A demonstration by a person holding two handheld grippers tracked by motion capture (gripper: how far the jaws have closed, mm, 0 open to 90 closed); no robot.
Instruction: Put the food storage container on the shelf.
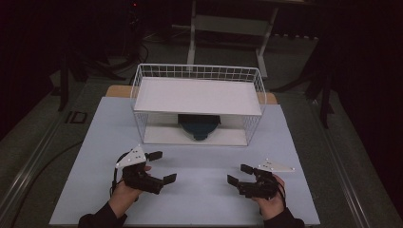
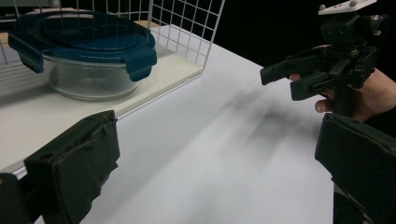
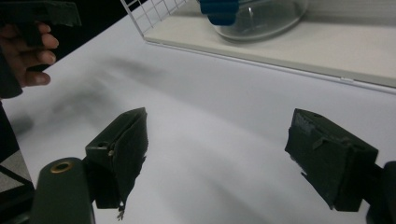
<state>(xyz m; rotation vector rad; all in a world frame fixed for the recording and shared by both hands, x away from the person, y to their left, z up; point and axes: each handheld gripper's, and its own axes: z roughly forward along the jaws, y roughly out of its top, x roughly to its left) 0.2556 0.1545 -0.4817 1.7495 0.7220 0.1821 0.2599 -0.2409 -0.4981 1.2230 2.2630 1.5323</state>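
Note:
A round glass container with a blue clip lid (image 1: 198, 126) sits on the lower board of a white wire shelf rack (image 1: 198, 71). Its lid (image 2: 84, 39) is closed, and the glass bowl (image 3: 259, 14) shows at the top of the right gripper view. My left gripper (image 1: 162, 166) hovers over the white table in front of the rack's left side, open, with nothing between its pads (image 2: 74, 163). My right gripper (image 1: 239, 174) is at the front right, pointing left toward the other gripper, also open and empty (image 3: 226, 154). Both are well short of the container.
The rack has a white upper board (image 1: 197, 95) over the container, and wire mesh on its sides and back (image 2: 182, 23). The white table top (image 1: 199, 194) lies bare between the two grippers. A dark floor and a table frame (image 1: 228, 23) lie beyond.

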